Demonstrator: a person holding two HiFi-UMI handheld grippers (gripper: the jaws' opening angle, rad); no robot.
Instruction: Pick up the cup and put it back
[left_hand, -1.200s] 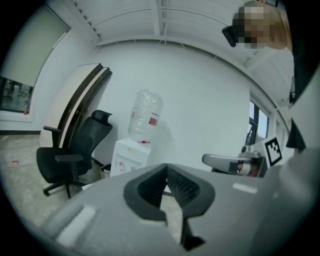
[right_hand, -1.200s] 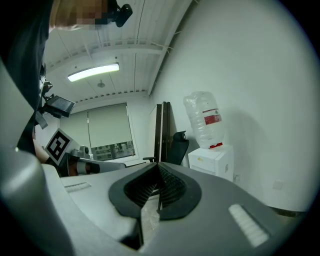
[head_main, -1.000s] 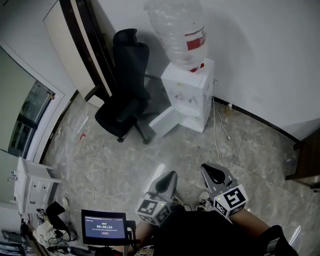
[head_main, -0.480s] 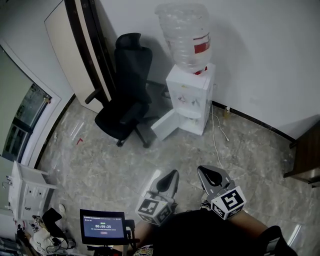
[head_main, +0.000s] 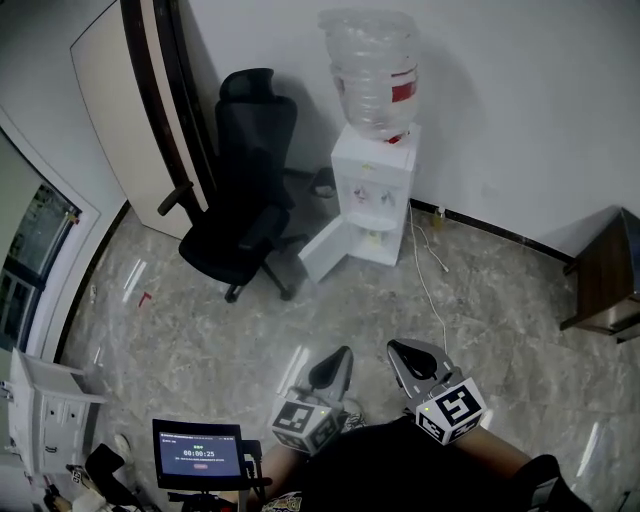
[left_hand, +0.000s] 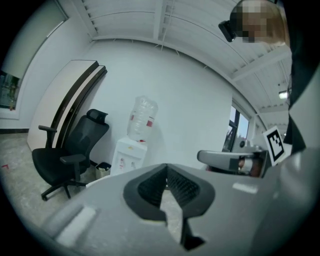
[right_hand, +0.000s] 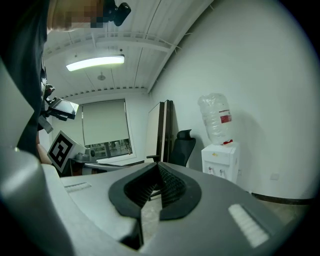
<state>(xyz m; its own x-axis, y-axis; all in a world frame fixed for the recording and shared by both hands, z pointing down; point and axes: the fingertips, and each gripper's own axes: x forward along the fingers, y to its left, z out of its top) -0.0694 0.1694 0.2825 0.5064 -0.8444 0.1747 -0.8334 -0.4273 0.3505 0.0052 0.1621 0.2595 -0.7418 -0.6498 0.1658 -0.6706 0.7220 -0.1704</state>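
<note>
No cup shows in any view. A white water dispenser (head_main: 372, 195) with a clear bottle (head_main: 372, 75) on top stands against the far wall, its lower door (head_main: 328, 248) swung open. It also appears as the dispenser (left_hand: 129, 155) in the left gripper view and the dispenser (right_hand: 220, 157) in the right gripper view. My left gripper (head_main: 336, 364) and right gripper (head_main: 404, 352) are held side by side low in the head view, pointing toward the dispenser across bare floor. Both are shut with nothing between the pads, as seen at the left gripper (left_hand: 166, 168) and the right gripper (right_hand: 157, 166).
A black office chair (head_main: 240, 215) stands left of the dispenser, in front of a leaning door panel (head_main: 150, 110). A white cable (head_main: 425, 275) trails over the marble floor. A wooden cabinet (head_main: 605, 280) is at the right, and a small screen (head_main: 198, 453) at the lower left.
The whole view has shifted: the dispenser and chair now sit a little farther up, and more floor and the wooden cabinet show. Both grippers moved along with the person and stay shut.
</note>
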